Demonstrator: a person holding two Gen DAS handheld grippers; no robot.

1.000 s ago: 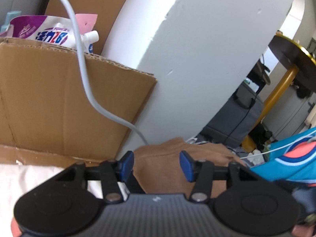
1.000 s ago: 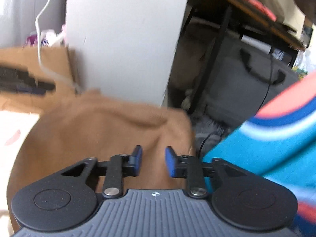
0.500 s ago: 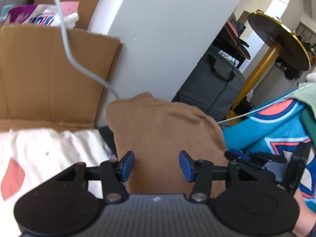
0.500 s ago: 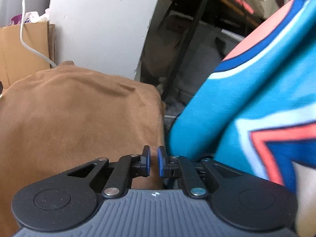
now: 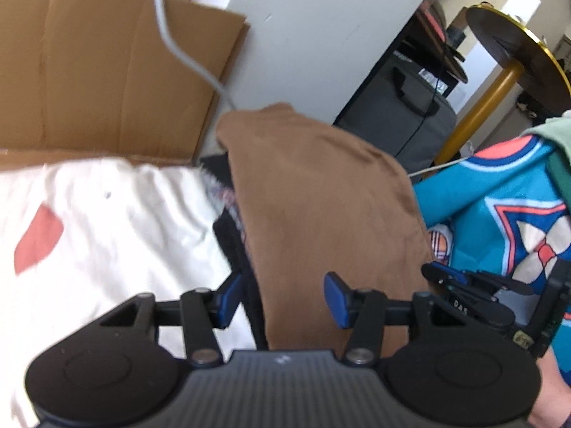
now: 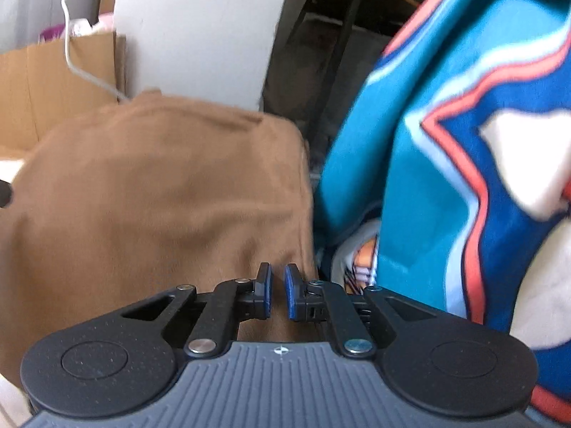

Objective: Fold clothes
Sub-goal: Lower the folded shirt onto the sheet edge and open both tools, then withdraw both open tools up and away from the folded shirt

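A folded brown garment (image 5: 321,196) (image 6: 160,185) lies flat on top of a dark cloth (image 5: 235,246), between a white cloth with a red patch (image 5: 107,221) and a teal, blue and coral patterned garment (image 5: 499,196) (image 6: 428,178). My left gripper (image 5: 282,297) is open over the brown garment's near left edge and holds nothing. My right gripper (image 6: 277,292) (image 5: 439,274) sits at the garment's near right edge. Its pads are drawn almost together with only a thin slit between them, and I see no cloth in it.
A cardboard box (image 5: 107,71) (image 6: 46,82) stands behind the white cloth, with a white cable (image 5: 185,57) running down in front of a white pillar (image 5: 321,35). Farther right are a dark suitcase (image 5: 403,114) and a round table on a yellow leg (image 5: 517,46).
Both grippers have pulled back toward me, so more of the brown garment shows. The right gripper's fingers closed from apart to nearly touching. The left stayed open.
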